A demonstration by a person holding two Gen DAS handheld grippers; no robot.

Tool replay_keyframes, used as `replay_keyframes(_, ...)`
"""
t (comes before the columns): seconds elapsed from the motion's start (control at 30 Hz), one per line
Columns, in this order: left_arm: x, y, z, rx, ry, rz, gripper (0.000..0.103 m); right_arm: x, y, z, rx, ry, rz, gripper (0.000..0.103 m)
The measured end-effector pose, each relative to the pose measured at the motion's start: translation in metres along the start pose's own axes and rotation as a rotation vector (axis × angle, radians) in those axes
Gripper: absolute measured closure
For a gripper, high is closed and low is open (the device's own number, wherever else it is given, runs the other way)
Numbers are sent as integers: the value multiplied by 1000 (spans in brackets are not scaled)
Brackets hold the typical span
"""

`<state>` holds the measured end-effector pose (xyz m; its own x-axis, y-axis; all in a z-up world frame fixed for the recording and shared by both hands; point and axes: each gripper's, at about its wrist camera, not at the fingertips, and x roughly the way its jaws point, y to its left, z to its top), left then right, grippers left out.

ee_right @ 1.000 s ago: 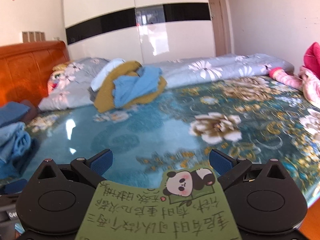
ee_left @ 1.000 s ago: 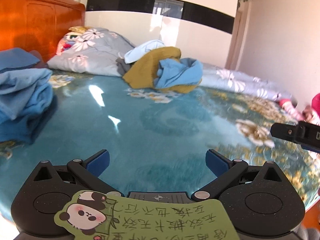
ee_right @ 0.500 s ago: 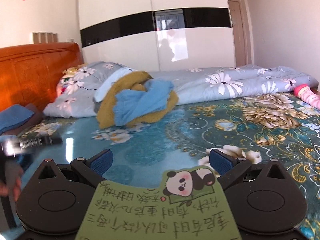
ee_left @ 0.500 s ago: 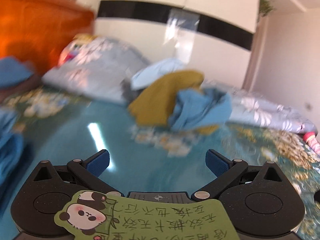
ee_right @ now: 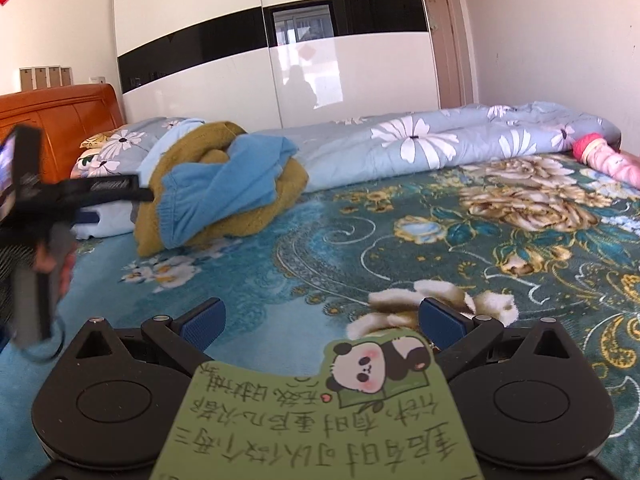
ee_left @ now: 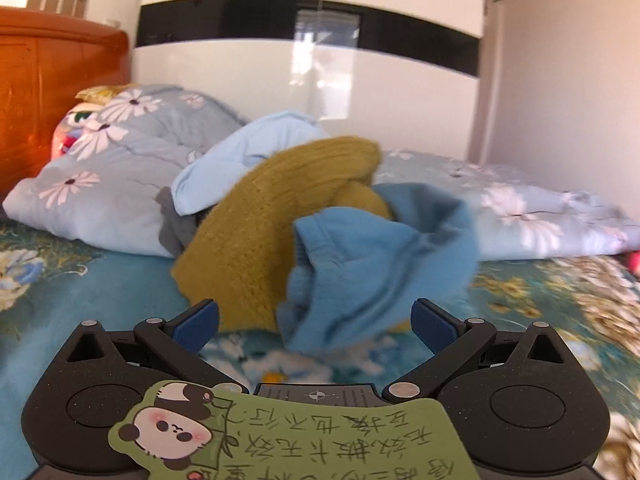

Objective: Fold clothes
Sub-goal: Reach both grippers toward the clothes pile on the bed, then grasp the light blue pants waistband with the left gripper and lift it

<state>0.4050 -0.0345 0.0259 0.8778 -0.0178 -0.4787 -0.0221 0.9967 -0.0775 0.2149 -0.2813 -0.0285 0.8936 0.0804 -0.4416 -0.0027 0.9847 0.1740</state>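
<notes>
A pile of unfolded clothes lies on the bed: a mustard knit sweater [ee_left: 256, 220], a blue garment [ee_left: 372, 264] draped over it, and a pale blue piece [ee_left: 248, 160] behind. My left gripper [ee_left: 316, 322] is open and empty, just short of the blue garment's lower edge. The pile also shows in the right wrist view [ee_right: 224, 188], far left of centre. My right gripper [ee_right: 320, 320] is open and empty, well back from the pile over the floral bedspread [ee_right: 440, 240]. The left gripper's body [ee_right: 60, 196] shows at the left edge of the right wrist view.
A rolled light-blue floral quilt [ee_right: 440, 144] runs along the far side of the bed. An orange wooden headboard [ee_left: 48, 96] stands at the left. A white and black wardrobe [ee_right: 280, 40] fills the back wall. A pink item [ee_right: 600, 156] lies at far right.
My left gripper has moved forward toward the clothes pile, which now looms close. My right gripper has also moved forward. Both stay open.
</notes>
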Motion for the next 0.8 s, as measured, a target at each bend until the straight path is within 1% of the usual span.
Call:
replay_keyframes(0.1, 36, -1, 5, 11, 42, 29, 9, 8, -7, -4, -2, 15, -5, 1)
replay_keyframes(0.17, 49, -2, 6, 5, 67, 9, 18, 13, -12, -7, 3, 24, -14, 1)
replay_keyframes(0.23, 62, -4, 7, -26, 97, -24, 37, 16, -16, -9, 11, 38, -24, 1)
replay_keyframes(0.27, 67, -5, 8, -42, 113, -37, 43, 18, -18, -10, 14, 44, -27, 1)
replay_keyframes(0.3, 70, -6, 9, -47, 124, -42, 51, 19, -21, -11, 16, 49, -31, 1)
replay_keyframes(0.33, 70, -8, 9, -48, 133, -45, 63, 21, -22, -12, 17, 53, -34, 1)
replay_keyframes(0.43, 69, -10, 13, -61, 161, -57, 78, 20, -25, -14, 21, 60, -44, 1)
replay_keyframes(0.5, 64, -8, 16, -96, 187, -79, 82, 18, -25, -14, 26, 60, -45, 1)
replay_keyframes(0.57, 52, -5, 22, -137, 180, -104, 86, 15, -24, -13, 30, 57, -42, 1)
replay_keyframes(0.6, 44, -4, 26, -145, 161, -122, 87, 13, -24, -12, 32, 54, -40, 1)
replay_keyframes(0.7, 14, -5, 45, -156, 86, -217, 89, 3, -21, -8, 28, 40, -34, 1)
replay_keyframes(0.8, -27, -11, 73, -163, -13, -357, 89, -8, -21, -3, 34, 21, -43, 1)
